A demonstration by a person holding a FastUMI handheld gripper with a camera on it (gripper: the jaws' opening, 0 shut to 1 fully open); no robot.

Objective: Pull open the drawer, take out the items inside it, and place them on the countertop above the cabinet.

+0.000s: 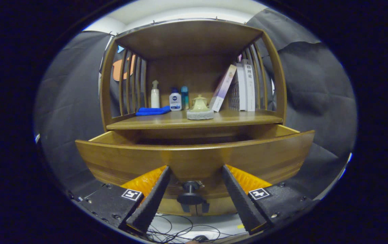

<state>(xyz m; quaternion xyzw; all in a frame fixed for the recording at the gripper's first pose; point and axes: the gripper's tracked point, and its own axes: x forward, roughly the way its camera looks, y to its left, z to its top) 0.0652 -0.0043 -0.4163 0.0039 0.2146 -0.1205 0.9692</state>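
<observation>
The gripper (pixel 195 169) has two long pointy fingers (pixel 153 200) with bumpy ridges. They stand apart. Each sits on a dark block with screws and a small square marker.

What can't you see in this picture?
- Inside of the drawer: its tall front hides what's in there.
- Books: titles too small to read.
- Cables on the floor: cut off below the open claw, whose fingers sit either side of the knob, not touching.
</observation>
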